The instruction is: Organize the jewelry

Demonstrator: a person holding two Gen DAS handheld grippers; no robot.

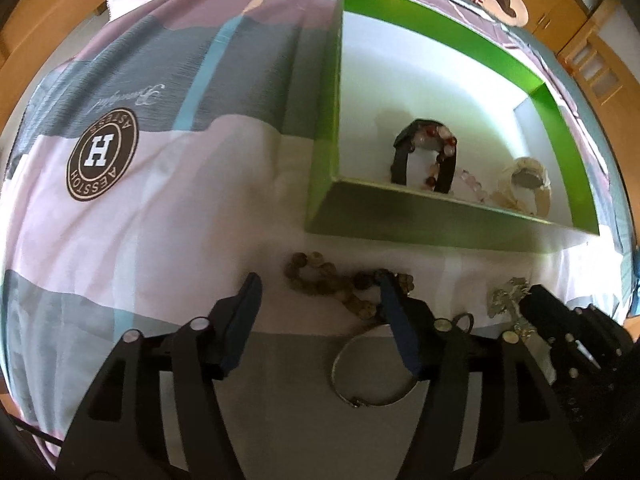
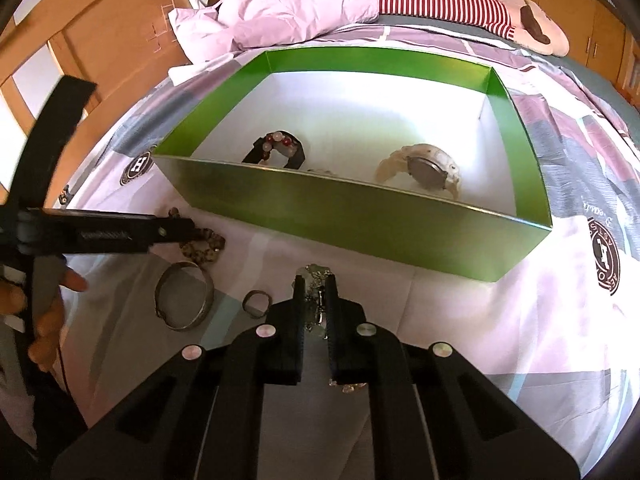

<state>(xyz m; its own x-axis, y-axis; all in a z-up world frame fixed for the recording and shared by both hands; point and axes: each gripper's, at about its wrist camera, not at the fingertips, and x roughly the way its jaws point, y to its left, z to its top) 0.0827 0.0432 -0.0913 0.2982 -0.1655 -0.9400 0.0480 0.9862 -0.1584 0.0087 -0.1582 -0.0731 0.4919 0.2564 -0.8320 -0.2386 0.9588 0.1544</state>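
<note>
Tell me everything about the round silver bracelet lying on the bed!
The silver bangle is a thin metal hoop, dull grey and shiny in spots, with a small clasp or knot at its near edge. It lies flat on the bedspread, outside the green box, between the brown bead bracelet and a small ring. Neither gripper holds it.

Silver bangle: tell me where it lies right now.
The silver bangle lies on the bedspread outside the green box, left of the right gripper, between the brown bead bracelet and the small ring.
</note>
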